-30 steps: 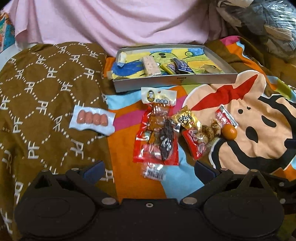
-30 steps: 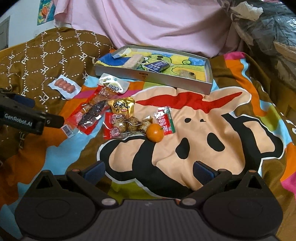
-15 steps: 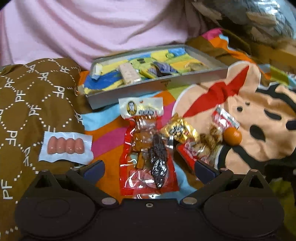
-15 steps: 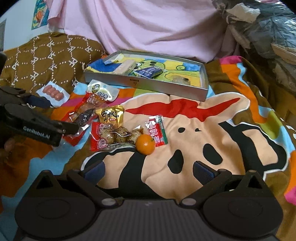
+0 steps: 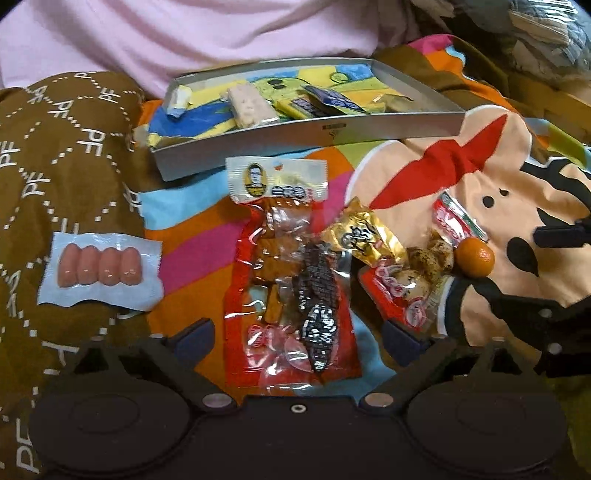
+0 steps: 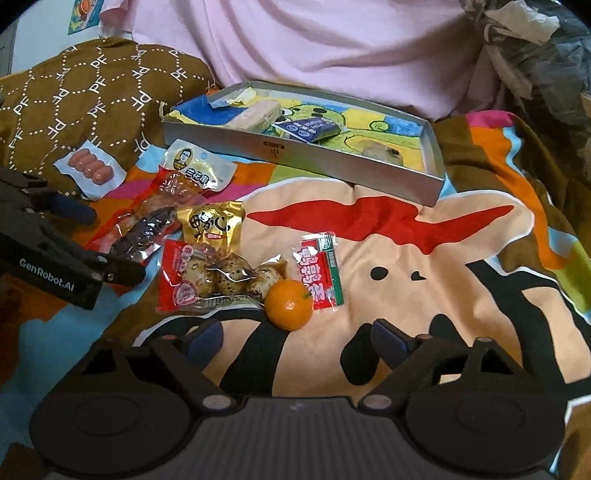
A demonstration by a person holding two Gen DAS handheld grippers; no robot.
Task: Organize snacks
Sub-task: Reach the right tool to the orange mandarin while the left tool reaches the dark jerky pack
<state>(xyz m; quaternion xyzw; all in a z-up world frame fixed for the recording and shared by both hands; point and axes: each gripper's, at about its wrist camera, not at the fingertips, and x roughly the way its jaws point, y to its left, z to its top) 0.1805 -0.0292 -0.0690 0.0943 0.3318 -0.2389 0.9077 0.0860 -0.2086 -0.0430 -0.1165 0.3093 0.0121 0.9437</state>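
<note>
Hand-held gripper [image 5: 298,338]; red packet's [image 5: 291,291] end hidden.

A bright cartoon-print blanket [image 6: 424,258] in orange, blue, peach and black covers the bed. A brown quilted cushion [image 6: 92,96] with white "PF" lettering lies at its left. Pale pink fabric [image 6: 314,48] rises behind. Crumpled plastic-wrapped bundles [image 6: 535,48] pile up at right. A small poster [image 6: 79,14] hangs on the white wall, upper left.

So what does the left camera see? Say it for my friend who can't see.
The open left gripper sits over a long red snack pack on a colorful blanket. Nearby lie more snacks, an orange, and behind them a gray tray.
</note>
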